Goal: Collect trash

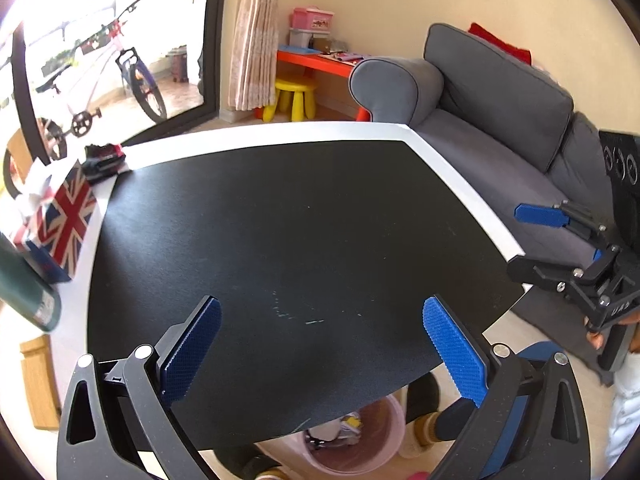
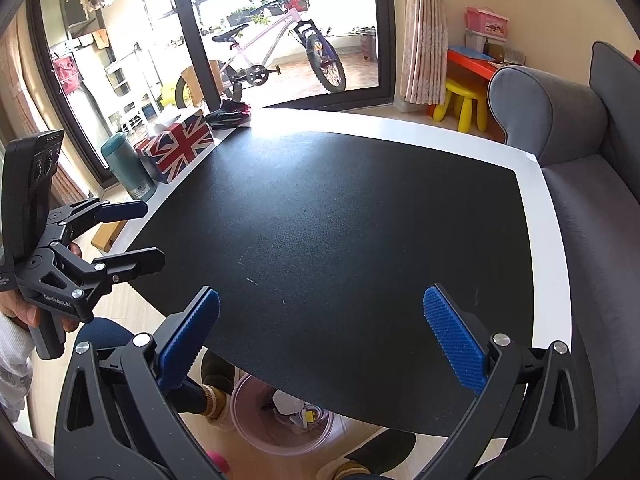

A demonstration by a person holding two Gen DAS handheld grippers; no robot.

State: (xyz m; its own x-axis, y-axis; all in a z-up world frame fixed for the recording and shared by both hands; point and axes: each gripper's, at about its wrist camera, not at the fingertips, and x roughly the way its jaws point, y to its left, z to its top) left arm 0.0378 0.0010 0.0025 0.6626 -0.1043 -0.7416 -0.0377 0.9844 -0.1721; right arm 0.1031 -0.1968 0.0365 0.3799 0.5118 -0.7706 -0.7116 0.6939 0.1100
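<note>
hovering over the near edge of the black mat [image 2: 340, 232] on the white table [image 2: 548, 248], both grippers spread wide and hold nothing: left gripper [image 1: 320, 344] at the mat's left side, right gripper [image 2: 320, 336] at its right. grey sofa [image 2: 592, 184] just beyond the mat's right edge. pink bin [image 2: 248, 432] on the floor under the mat's near edge, holding the trash [image 2: 296, 412]. union jack tissue box [image 2: 180, 148] and green bottle [image 2: 128, 168] off the mat's far-left corner.
</note>
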